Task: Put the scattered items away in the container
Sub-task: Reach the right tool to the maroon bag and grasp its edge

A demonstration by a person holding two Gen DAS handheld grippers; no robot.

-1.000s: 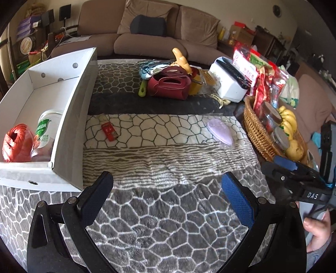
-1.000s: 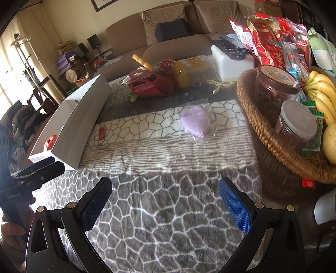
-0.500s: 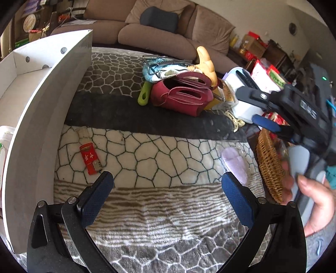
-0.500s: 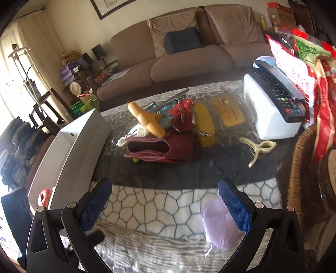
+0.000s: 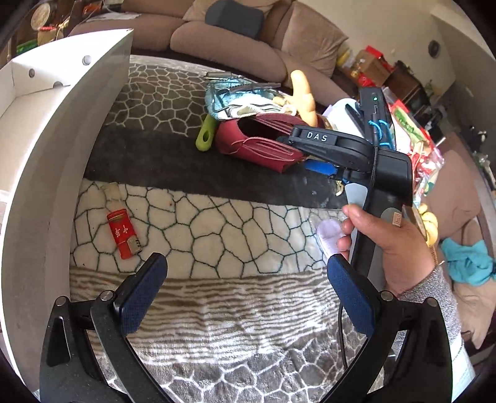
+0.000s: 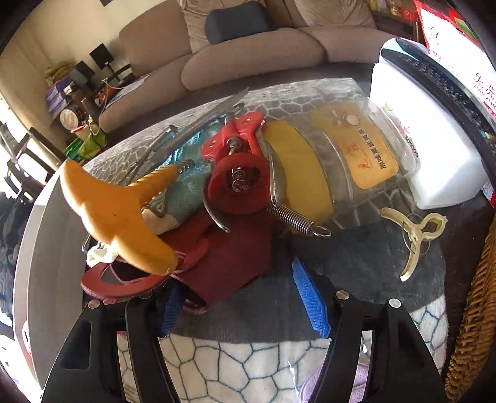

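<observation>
Looking past your tongs, you have a brown sofa (image 5: 235, 40) with a dark cushion (image 6: 238, 20) along the far wall, and in front of it a table under a plush throw (image 5: 217, 223) printed in cracked-stone cells and grey wavy stripes, with one dark band across the middle. At your left stands the white cardboard container (image 5: 59, 148), its tall side wall just beside the throw's pale panel. At the far right edge you can see a wicker basket (image 6: 474, 310), and behind it red packets with Chinese characters too cut off to read.

Your right gripper (image 6: 238, 297), marked "DAS" on its arm in the left wrist view, reaches over the dark band and is closing; the maroon pouch (image 6: 229, 260) lies between its blue pads, though you cannot tell whether they press on it yet. Your right hand (image 5: 390, 248) wraps the handle. An orange corkscrew handle (image 6: 117, 217) rests on the pouch, and a red corkscrew (image 6: 238, 161) lies just behind it. Beyond that, a clear packet (image 6: 356, 155) has a yellow label with Chinese print, and a white box (image 6: 424, 130) reads "SOGOOD".

Your left gripper (image 5: 248, 297) hangs with its jaws wide apart and nothing between them. A red lighter (image 5: 124, 235) with gold characters lies near the container's wall.
</observation>
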